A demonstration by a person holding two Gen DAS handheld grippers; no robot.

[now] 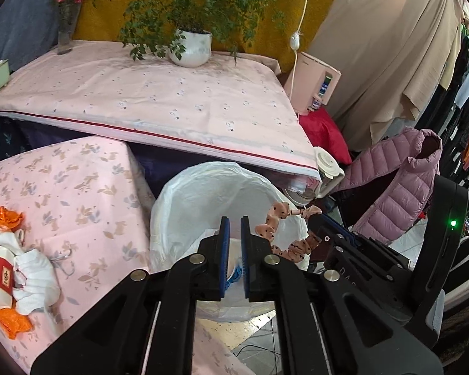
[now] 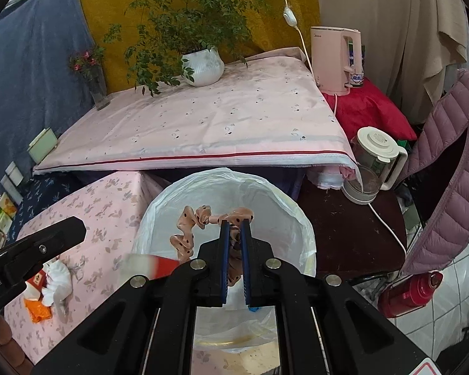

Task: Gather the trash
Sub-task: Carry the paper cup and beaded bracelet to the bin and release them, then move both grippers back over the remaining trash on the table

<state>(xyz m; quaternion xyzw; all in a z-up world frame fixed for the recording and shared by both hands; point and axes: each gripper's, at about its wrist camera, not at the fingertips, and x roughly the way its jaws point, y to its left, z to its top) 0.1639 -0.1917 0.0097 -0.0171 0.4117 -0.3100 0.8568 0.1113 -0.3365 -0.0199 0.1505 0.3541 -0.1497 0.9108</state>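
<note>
A bin lined with a white plastic bag (image 1: 184,200) (image 2: 284,228) stands beside the low pink floral table (image 1: 78,187). My right gripper (image 2: 235,228) is shut on a peach polka-dot fabric strip (image 2: 187,222), held over the bin; the strip also shows in the left wrist view (image 1: 275,222). My left gripper (image 1: 235,222) hovers over the bin, jaws slightly apart and empty. A blurred red-and-white item (image 2: 150,265) is in mid-air over the bin's left rim. Crumpled white, red and orange wrappers (image 1: 12,265) (image 2: 47,287) lie on the low table.
A larger pink-covered table (image 2: 203,125) behind holds a potted plant (image 2: 203,65) and a flower vase (image 2: 97,87). A pink kettle (image 2: 334,59), a glass jug (image 2: 372,165), a purple puffer jacket (image 2: 447,187) and a red thermos (image 2: 409,290) are at right.
</note>
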